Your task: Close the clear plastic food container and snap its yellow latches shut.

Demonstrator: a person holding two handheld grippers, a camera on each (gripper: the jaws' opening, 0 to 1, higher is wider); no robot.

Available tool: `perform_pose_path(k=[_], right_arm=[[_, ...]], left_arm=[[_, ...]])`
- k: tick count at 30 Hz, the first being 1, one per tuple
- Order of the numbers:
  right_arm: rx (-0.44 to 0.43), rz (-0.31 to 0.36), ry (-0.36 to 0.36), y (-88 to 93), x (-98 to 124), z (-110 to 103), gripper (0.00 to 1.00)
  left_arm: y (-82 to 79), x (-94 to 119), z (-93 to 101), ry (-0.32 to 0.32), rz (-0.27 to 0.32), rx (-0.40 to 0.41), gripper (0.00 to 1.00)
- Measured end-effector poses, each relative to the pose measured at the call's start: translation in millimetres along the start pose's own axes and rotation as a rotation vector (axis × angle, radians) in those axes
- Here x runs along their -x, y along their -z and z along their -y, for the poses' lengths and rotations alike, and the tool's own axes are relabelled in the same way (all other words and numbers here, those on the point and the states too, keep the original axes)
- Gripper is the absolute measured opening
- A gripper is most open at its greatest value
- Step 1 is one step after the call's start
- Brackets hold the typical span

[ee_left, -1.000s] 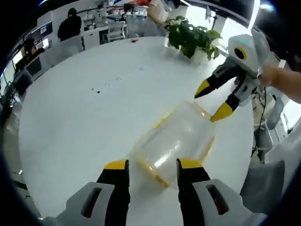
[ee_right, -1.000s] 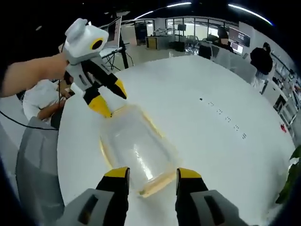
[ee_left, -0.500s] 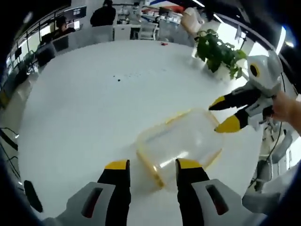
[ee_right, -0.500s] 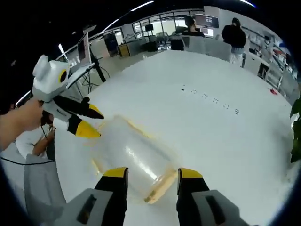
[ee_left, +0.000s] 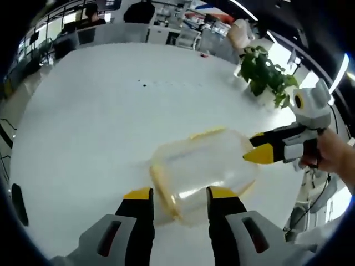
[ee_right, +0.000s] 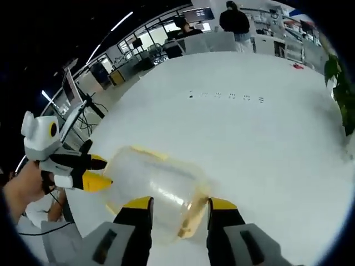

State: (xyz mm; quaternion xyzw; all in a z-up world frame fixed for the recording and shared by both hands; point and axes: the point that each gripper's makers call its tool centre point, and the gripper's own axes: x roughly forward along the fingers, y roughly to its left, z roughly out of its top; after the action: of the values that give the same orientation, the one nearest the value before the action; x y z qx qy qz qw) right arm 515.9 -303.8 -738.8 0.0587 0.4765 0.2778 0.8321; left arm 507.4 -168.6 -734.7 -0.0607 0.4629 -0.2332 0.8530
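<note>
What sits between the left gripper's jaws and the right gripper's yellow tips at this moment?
The clear container lies between them on the white table: the left gripper at one end, the right gripper at the other. The right gripper view shows the same.

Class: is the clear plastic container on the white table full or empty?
Empty. Through the clear container only the white table shows; nothing lies inside. Whether its yellow latches are snapped cannot be told.

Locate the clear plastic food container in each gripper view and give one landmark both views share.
Left gripper view: the clear container lies low and centre, just past this view's own jaws.
Right gripper view: the container lies low and left of centre, just past this view's own jaws.
Shared landmark: the row of small dark marks on the white table.
</note>
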Motion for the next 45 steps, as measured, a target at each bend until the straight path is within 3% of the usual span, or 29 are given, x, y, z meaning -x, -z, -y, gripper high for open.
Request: perform_pose_path(k=[9, 13, 16, 17, 20, 25, 34, 39, 43, 45], right_arm=[[-0.034, 0.011, 0.0, 0.7, -1, 0, 0.35], [-0.061, 0.034, 0.011, -0.2, 0, 2, 0.29], [-0.086, 0.027, -0.009, -0.4, -1, 2, 0.27], [-0.073, -0.001, -0.063, -0.1, -1, -4, 0.24], [-0.075, 0.008, -0.03, -10.0, 0, -1, 0.24], [-0.086, 0.018, -0.026, 2.0, 0, -1, 0.25], [-0.128, 0.013, -0.033, 1.5, 0, 1, 0.28], [-0.117, 0.005, -0.036, 2.4, 0, 0, 0.29], [-0.072, -0.016, -0.038, 4.9, 1, -3, 0.3], [-0.019, -0.034, -0.021, 5.1, 3, -1, 0.32]], left_arm=[[0.9, 0, 3.9, -0.001, 0.008, -0.026, 0.33], [1.7, 0, 4.9, 0.001, 0.011, -0.029, 0.31], [2.9, 0, 5.0, 0.024, 0.066, -0.005, 0.29], [1.7, 2, 2.7, 0.024, 0.079, 0.0, 0.28], [-2.0, 2, 7.2, 0.025, 0.06, -0.012, 0.27], [-0.7, 2, 8.4, 0.028, 0.057, -0.024, 0.28], [1.4, 0, 7.0, 0.033, 0.04, -0.023, 0.3], [1.3, -1, 5.6, 0.055, 0.009, -0.018, 0.31], [0.8, 0, 6.6, 0.063, 0.013, -0.113, 0.32], [1.5, 1, 4.9, 0.062, -0.001, -0.116, 0.32]])
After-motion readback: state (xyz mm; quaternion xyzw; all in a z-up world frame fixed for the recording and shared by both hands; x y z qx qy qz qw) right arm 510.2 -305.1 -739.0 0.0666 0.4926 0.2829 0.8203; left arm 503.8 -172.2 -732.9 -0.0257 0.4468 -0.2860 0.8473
